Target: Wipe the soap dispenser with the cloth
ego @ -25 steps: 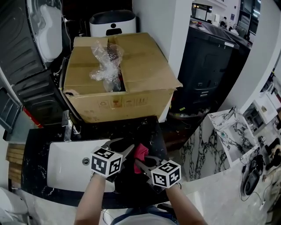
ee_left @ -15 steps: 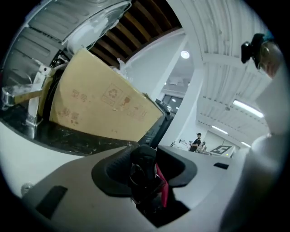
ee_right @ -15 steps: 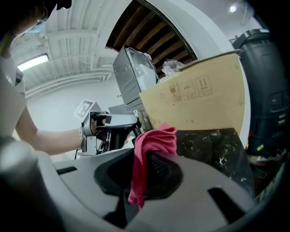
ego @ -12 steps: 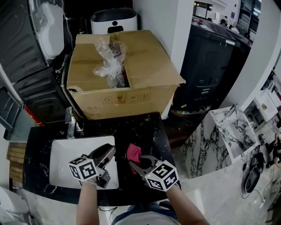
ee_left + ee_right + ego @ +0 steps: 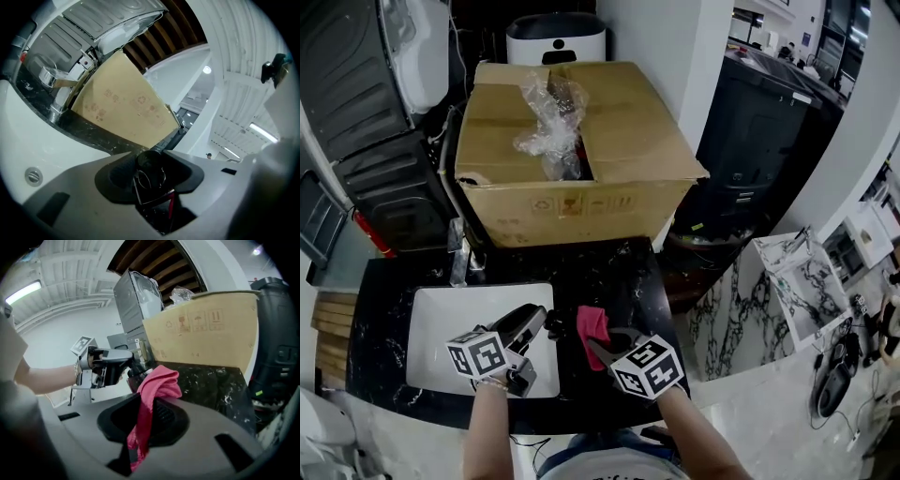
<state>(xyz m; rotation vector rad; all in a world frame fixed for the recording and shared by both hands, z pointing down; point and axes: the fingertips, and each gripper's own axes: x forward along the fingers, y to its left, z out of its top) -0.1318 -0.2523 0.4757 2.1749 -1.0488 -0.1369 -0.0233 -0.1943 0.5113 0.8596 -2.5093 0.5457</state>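
Note:
My left gripper (image 5: 541,324) hangs over the right part of the white sink and points right. It is shut on a small dark soap dispenser (image 5: 553,328), which sits as a dark round body (image 5: 149,165) between the jaws of the left gripper (image 5: 151,174). My right gripper (image 5: 596,345) is just to its right, above the black counter, shut on a pink cloth (image 5: 592,323). In the right gripper view the cloth (image 5: 158,386) bunches up out of the right gripper (image 5: 150,414). Its top fold lies right beside the dispenser (image 5: 135,376) held by the left gripper (image 5: 123,363).
A white sink basin (image 5: 436,323) is set in a black marble counter (image 5: 623,277), with a chrome faucet (image 5: 459,262) at its back edge. A large cardboard box (image 5: 600,159) with crumpled plastic wrap (image 5: 546,117) stands behind. The counter ends just right of the grippers.
My left gripper has moved left over the basin and rolled, carrying the dispenser. The right gripper with the cloth has shifted a little toward it.

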